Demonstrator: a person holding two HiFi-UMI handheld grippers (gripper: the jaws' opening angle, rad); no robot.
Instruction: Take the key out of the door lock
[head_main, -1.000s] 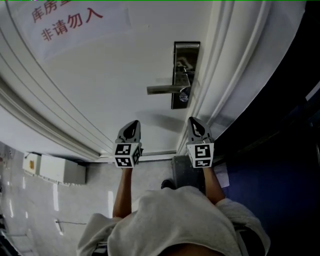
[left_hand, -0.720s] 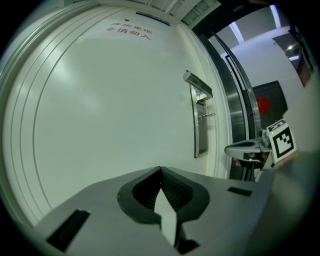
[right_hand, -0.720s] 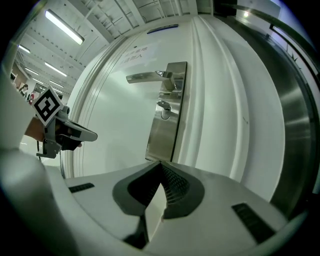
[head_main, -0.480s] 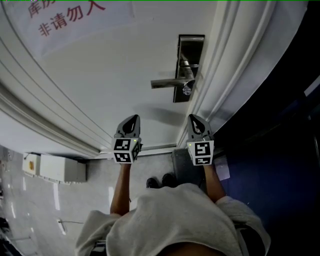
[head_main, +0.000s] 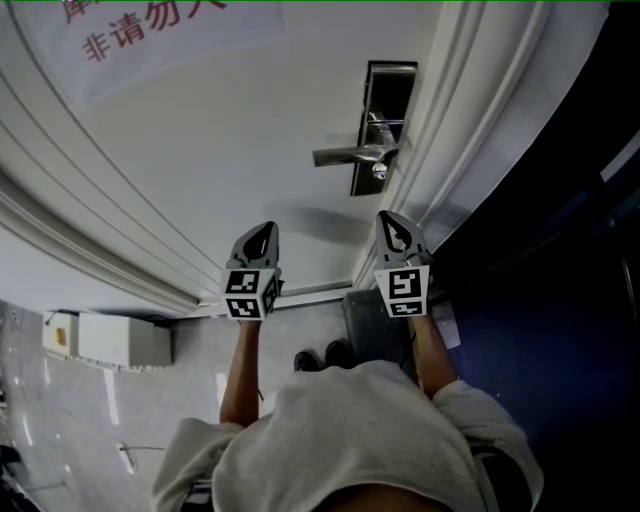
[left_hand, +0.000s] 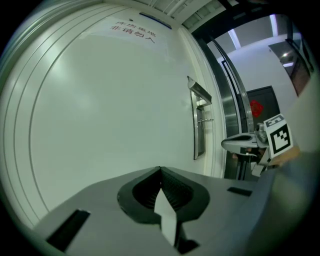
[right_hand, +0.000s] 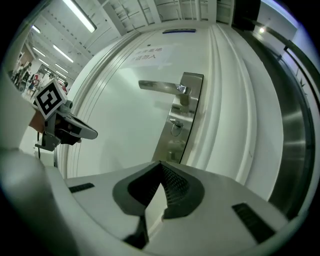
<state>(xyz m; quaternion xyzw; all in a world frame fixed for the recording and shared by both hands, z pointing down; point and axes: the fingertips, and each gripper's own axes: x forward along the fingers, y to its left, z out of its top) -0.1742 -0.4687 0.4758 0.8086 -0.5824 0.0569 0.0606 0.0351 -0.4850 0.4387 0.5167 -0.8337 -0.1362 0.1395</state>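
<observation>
A white door carries a steel lock plate with a lever handle pointing left. A key with a ring hangs from the lock just under the handle; the key also shows in the right gripper view, on the lock plate. My left gripper is shut and empty, low before the door, well left of the lock. My right gripper is shut and empty, below the lock plate and apart from it. The left gripper view shows the lock plate edge-on at the right.
A white door frame runs beside the lock, with a dark blue wall to its right. A sign with red characters is on the door at top left. A white box sits on the floor at left.
The lock and handle have slid up and to the right in the head view. Both grippers stay shut and hold about the same places.
</observation>
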